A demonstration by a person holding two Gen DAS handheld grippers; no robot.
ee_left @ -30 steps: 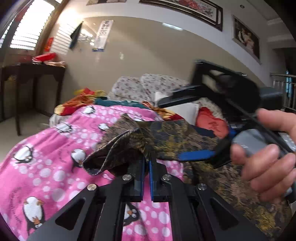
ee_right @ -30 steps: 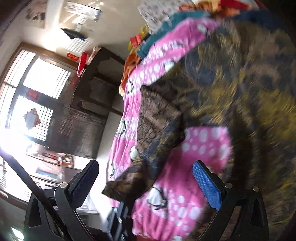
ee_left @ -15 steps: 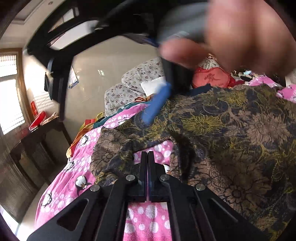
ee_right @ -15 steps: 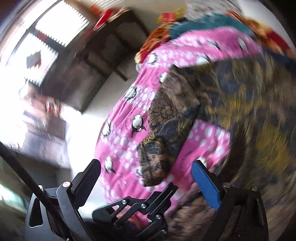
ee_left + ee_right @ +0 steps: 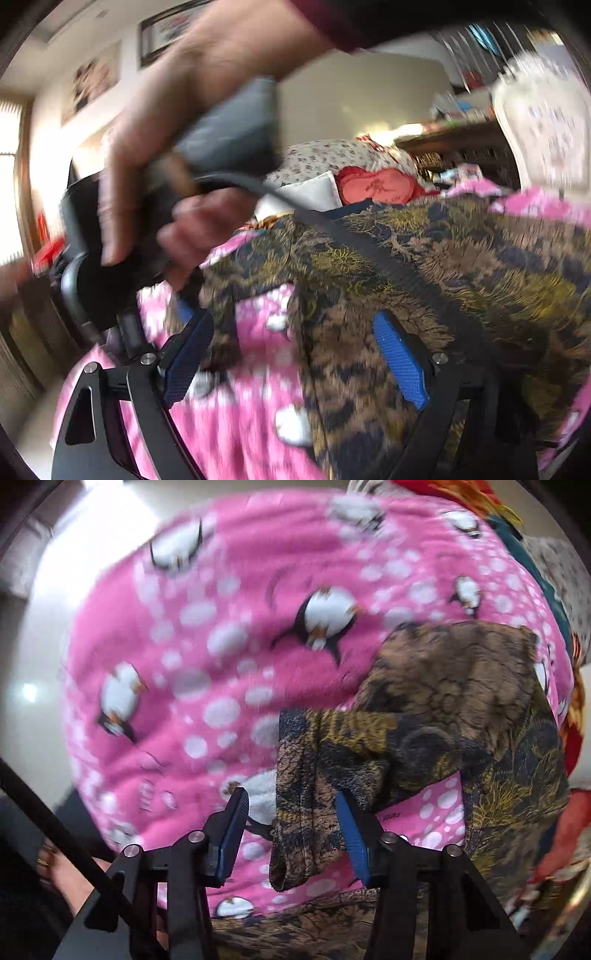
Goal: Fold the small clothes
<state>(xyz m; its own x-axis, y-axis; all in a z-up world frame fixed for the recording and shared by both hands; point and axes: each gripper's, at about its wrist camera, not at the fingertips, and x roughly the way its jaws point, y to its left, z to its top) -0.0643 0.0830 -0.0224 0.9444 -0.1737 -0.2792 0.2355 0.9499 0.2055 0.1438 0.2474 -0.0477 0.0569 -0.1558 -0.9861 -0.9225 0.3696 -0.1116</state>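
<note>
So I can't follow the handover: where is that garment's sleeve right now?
In the right wrist view the sleeve hangs low at centre over the pink penguin blanket, between the closing right gripper's fingers.

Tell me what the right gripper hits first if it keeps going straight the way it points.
Most likely the folded sleeve of the dark floral garment, which lies between the closing jaws of the right gripper; the pads do not yet press it. The pink penguin blanket lies right under it. Depth is blurred.

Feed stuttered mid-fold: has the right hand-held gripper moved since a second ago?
Yes. The right hand-held gripper swung from facing the window to above the penguin blanket, its closing jaws now straddling the floral garment edge.
</note>
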